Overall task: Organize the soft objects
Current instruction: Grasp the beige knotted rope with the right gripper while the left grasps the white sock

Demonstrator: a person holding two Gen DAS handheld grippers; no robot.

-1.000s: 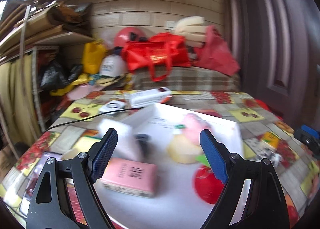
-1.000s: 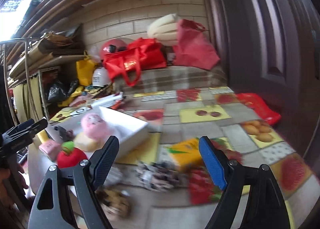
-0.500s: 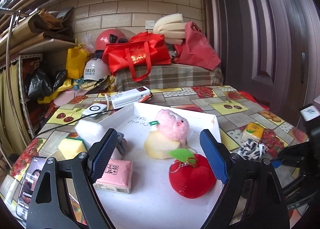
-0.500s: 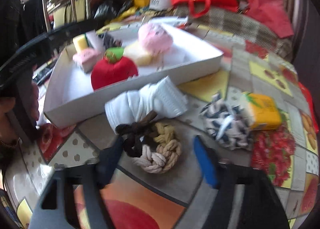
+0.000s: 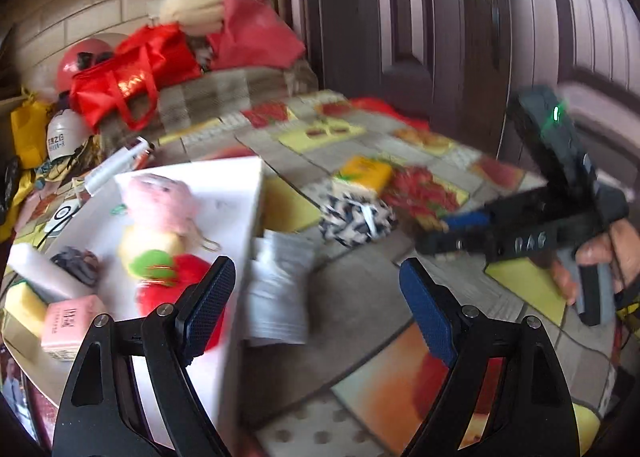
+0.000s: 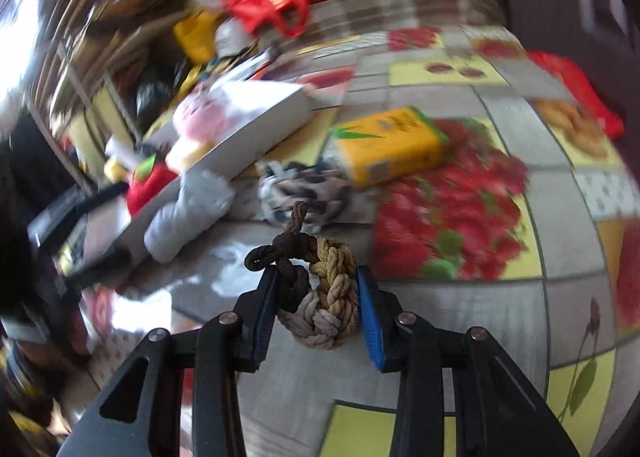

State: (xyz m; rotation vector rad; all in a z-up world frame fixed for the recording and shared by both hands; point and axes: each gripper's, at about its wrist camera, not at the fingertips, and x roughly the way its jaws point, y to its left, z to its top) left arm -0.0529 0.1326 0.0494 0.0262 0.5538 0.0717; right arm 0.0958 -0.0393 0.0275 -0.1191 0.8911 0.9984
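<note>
Several soft things are seen in the white tray (image 5: 240, 185) at the left: a pink plush (image 5: 160, 197), a red apple toy (image 5: 180, 289) and a pink packet (image 5: 70, 321). The left gripper (image 5: 316, 297) is held with jaws wide and empty above the tray's edge and a white rolled cloth (image 5: 276, 289). Further right, a braided rope knot (image 6: 320, 297) is pinched between the closing jaws of the right gripper (image 6: 318, 305), above the patterned tablecloth (image 6: 560, 297), near a yellow packet (image 6: 392, 145).

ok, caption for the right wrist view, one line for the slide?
Right tongs closing on a braided rope knot on the fruit-print tablecloth, white tray of soft toys behind.
</note>
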